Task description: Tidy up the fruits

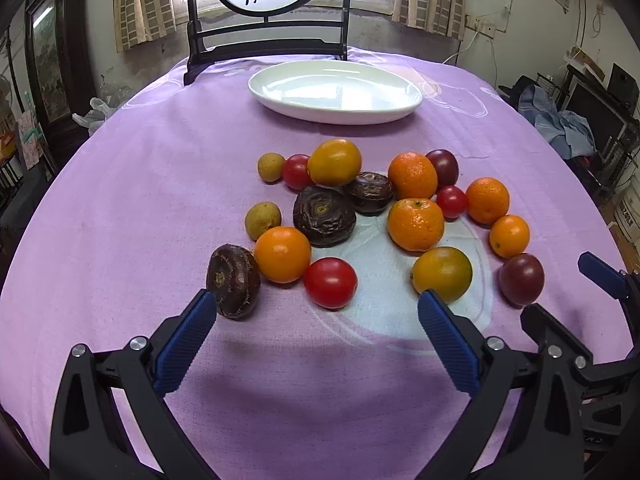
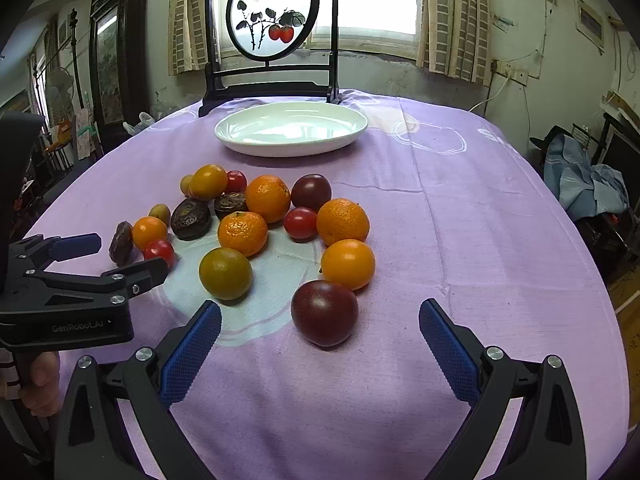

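Left gripper (image 1: pixel 318 312): black frame, blue ribbed pads, jaws spread fully apart, nothing between them. It hovers above the worktop at the near edge of the fruit; whether its left pad touches the dark brown wrinkled round fruit (image 1: pixel 233 282) just beside it cannot be told.

Right gripper (image 2: pixel 320 320): same build, jaws equally wide apart, empty, tilted down toward the glossy dark purple-red plum-like fruit (image 2: pixel 324 312), which lies ahead of the pads and apart from them.

Worktop: round, covered with a lilac woven cloth (image 1: pixel 120 200) bearing a pale circular print.

Fruit, loose on the cloth in one cluster between the grippers and the plate:
- dimpled bright orange mandarins, e.g. (image 1: pixel 416 224);
- smooth orange-yellow round fruits, e.g. (image 1: pixel 283 254);
- a greenish-orange round fruit (image 1: pixel 442 274);
- shiny red cherry tomatoes, e.g. (image 1: pixel 330 282);
- small dull tan round fruits, e.g. (image 1: pixel 263 220);
- two further dark brown wrinkled fruits, e.g. (image 1: pixel 324 216).

White glossy oval ceramic plate (image 1: pixel 335 91): beyond the cluster, holding no fruit.

Dark wooden table screen with round painted panel (image 2: pixel 273 8): behind the plate.
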